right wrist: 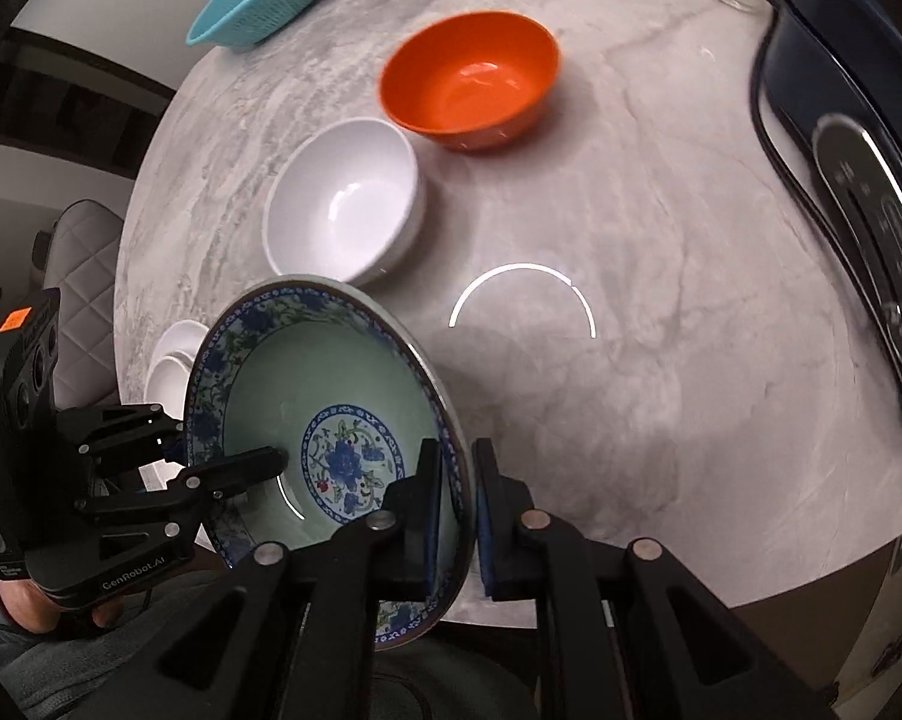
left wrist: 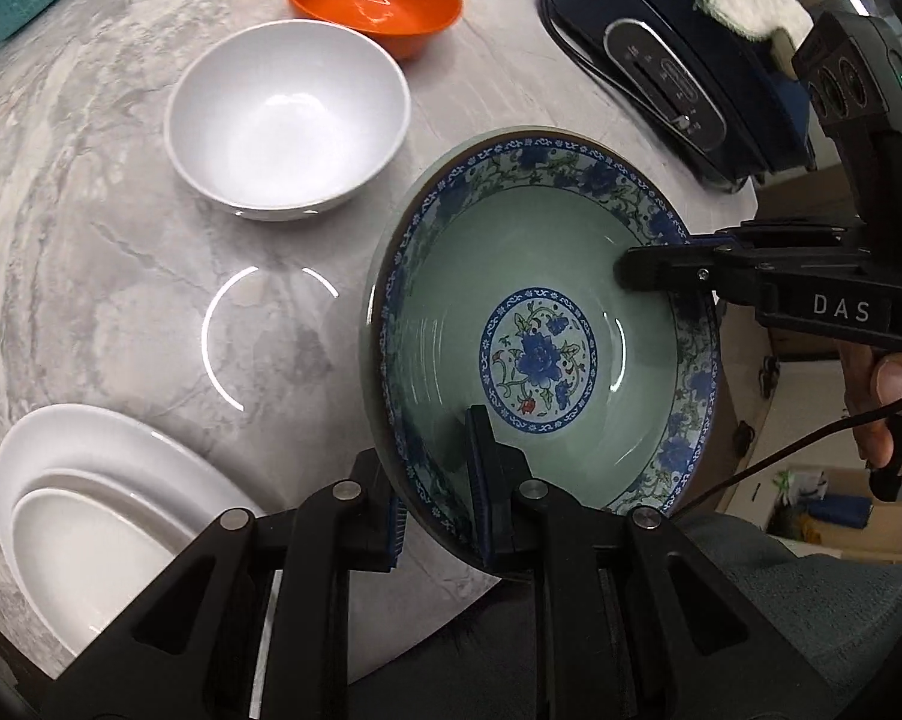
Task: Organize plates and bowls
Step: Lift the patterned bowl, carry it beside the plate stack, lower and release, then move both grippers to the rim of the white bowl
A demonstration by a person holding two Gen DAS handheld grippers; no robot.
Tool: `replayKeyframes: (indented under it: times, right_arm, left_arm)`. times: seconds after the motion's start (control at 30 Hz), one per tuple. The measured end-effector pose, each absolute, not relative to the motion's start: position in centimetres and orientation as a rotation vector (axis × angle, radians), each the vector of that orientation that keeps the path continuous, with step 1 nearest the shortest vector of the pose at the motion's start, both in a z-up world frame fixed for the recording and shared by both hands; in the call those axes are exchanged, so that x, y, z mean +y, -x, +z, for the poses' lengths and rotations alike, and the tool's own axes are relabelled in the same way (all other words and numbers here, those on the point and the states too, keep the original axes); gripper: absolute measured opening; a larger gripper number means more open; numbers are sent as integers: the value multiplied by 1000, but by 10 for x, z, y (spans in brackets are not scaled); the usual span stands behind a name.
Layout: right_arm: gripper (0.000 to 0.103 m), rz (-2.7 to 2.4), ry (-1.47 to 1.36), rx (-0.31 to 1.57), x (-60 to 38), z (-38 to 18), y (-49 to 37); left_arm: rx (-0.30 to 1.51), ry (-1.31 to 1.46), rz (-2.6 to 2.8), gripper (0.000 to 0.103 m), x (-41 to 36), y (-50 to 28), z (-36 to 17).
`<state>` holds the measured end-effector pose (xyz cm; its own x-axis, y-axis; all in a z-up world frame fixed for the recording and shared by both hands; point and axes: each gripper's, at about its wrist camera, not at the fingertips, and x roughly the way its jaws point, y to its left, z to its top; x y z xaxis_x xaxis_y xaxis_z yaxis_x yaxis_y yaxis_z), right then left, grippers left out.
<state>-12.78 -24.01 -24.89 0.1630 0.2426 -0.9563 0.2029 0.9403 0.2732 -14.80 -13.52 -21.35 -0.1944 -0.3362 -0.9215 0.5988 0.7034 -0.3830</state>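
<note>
You are holding the blue-and-white floral bowl (left wrist: 541,324) tilted off the marble table (left wrist: 121,240) by both grippers at once: its inside is glazing pale green, a band of blue flowers and green vines is running round the rim, and a blue flower medallion is sitting in the centre. Your left gripper (left wrist: 436,516) is pinching the near rim, one finger inside and one outside, while your right gripper (right wrist: 456,516) is clamping the opposite rim likewise. Beyond your fingertips the white bowl (left wrist: 286,120) and then the orange bowl (left wrist: 373,0) are resting on the table, with stacked white plates (left wrist: 91,510) lying left of your left fingers.
</note>
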Motion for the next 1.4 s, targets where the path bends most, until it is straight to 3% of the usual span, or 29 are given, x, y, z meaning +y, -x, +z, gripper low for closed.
replayKeyframes:
  times: [0.5,0.73,0.77,0.83,0.87,0.9,0.97,1.0,1.03,1.2,1.4]
  right_arm:
    - [13,29,-389,1444,-281,-304,143]
    - [13,58,-353,1430,-280,-307,136]
    - [13,61,-351,1428,-279,-307,136]
    - [16,69,-345,1421,-277,-306,135]
    - [16,69,-341,1412,-276,-304,135]
    - [20,71,-341,1400,-276,-301,135]
    - [40,77,-364,1361,-280,-292,138]
    - [55,73,-374,1334,-282,-286,140]
    - [62,70,-385,1306,-285,-280,143]
    - [76,43,-402,1212,-298,-251,144]
    - [77,74,-328,1123,-302,-211,101]
  left_arm:
    - [1579,-328,-808,17,-180,148,-262]
    - [1571,-333,-796,23,-183,143,-272]
    - [1574,-326,-797,25,-180,141,-272]
    - [1566,-310,-789,57,-175,140,-267]
    - [1555,-295,-790,83,-166,138,-263]
    - [1538,-273,-790,91,-160,137,-256]
    - [1512,-254,-778,92,-150,134,-240]
    - [1495,-251,-763,98,-143,132,-233]
    - [1479,-242,-743,101,-136,128,-225]
    - [1391,-160,-668,103,-102,93,-189]
    - [1290,-163,-583,103,-90,13,-159]
